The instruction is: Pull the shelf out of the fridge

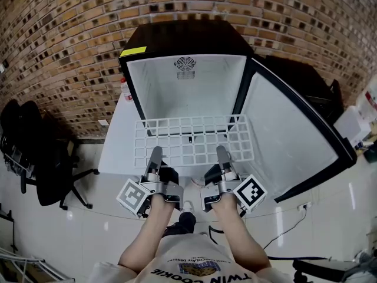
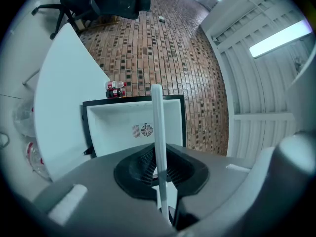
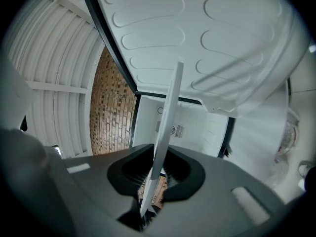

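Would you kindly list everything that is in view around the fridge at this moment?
mini fridge: one, black with white inside, on the table against the wall
fridge door: one, white inner face, swung open to the right
yellow sticker: one, on the fridge's top front edge
wire shelf: one, white, drawn out in front of the fridge
table: one, white, under the fridge
bottles: two, red-labelled, on the table behind the fridge
office chairs: two, black, at the left
brick wall: one, brown, behind everything
forearms: two, bare, at the bottom
left claw: one, grey, shut on the shelf's front edge
right claw: one, grey, jaws slightly apart around that edge
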Available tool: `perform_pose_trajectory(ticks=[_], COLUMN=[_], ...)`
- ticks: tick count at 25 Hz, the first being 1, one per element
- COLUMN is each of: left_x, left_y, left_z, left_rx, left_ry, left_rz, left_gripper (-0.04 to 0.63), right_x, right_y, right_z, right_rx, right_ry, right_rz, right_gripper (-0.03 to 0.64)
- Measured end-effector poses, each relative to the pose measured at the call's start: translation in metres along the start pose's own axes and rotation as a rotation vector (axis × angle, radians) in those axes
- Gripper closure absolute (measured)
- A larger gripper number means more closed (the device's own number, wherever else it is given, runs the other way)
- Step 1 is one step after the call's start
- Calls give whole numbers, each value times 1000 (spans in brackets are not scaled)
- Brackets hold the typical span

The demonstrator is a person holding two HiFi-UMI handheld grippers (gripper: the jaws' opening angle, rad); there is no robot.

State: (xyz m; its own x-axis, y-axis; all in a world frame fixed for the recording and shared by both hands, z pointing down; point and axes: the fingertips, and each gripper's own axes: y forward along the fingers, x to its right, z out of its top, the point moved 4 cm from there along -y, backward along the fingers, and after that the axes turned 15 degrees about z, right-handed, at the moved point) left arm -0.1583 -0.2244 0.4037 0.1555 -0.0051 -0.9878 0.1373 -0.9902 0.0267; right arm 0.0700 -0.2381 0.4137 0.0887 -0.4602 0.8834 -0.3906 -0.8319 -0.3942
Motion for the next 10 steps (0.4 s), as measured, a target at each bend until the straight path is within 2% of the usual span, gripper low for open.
perform_pose_trajectory(ticks=[10], left_x=[-4], left_y=[6], left_z=[-1], left_rx=[-8], left_ry=[-1], left_rz=[13], left_gripper=[577], right_x=[5], right_y=[2], right_z=[2], right_rx=[4], right_ry=[1], right_rz=[-15], right_gripper=[561])
